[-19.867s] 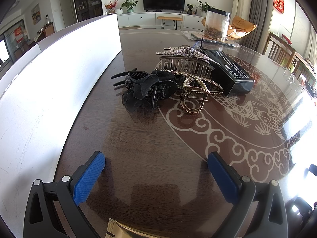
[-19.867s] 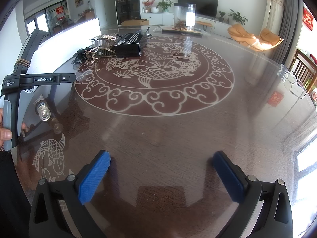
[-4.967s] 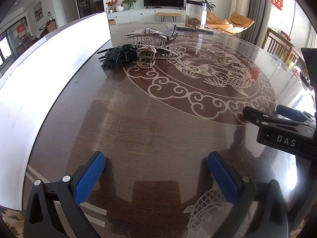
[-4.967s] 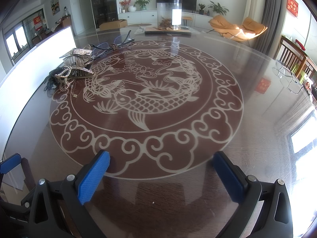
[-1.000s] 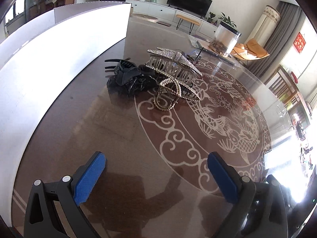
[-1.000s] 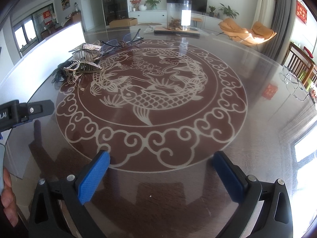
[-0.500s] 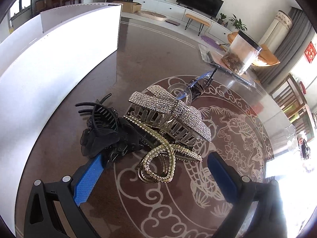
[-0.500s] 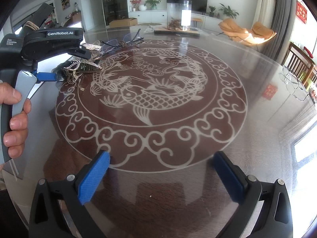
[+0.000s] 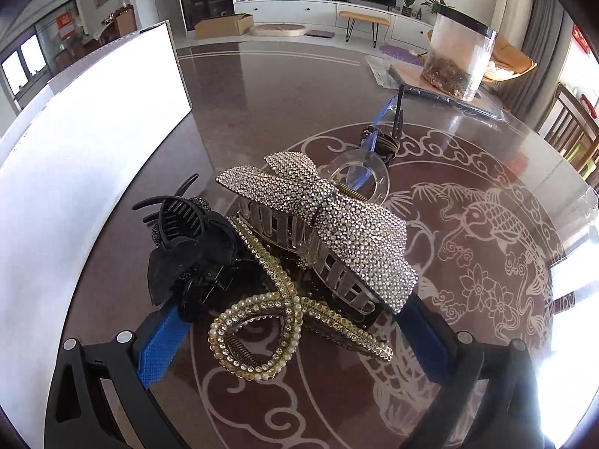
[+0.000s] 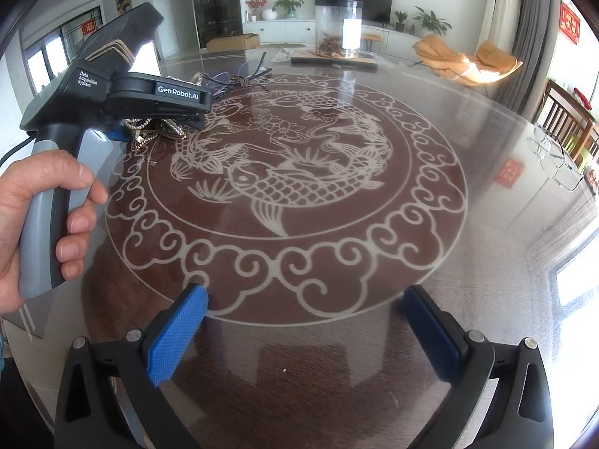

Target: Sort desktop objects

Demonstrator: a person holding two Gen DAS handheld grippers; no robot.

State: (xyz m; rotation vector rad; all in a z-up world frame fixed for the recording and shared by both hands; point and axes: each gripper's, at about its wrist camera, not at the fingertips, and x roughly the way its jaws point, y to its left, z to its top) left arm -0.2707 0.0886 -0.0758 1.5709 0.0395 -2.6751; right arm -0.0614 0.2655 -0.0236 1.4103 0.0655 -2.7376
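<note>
A pile of hair clips lies on the dark patterned table [image 9: 262, 112]. A rhinestone bow claw clip [image 9: 322, 217], a black bow claw clip [image 9: 187, 254] and a gold pearl-studded loop clip [image 9: 262, 333] lie together. My left gripper [image 9: 288, 329] is open, its blue fingers on either side of the pile, around the gold clip. Behind the pile lie glasses [image 9: 359, 176] with blue arms. My right gripper [image 10: 305, 333] is open and empty over the near table edge. In the right wrist view the left gripper's body [image 10: 123, 101] hides most of the pile.
A white board [image 9: 82, 142] stands along the table's left side. A clear jar [image 9: 460, 60] on a flat tray stands at the far side. Another pair of glasses [image 10: 554, 157] lies at the right edge. Chairs stand to the right.
My left gripper has moved forward and down onto the clip pile, so its open fingers now straddle the clips. The right gripper has stayed in place.
</note>
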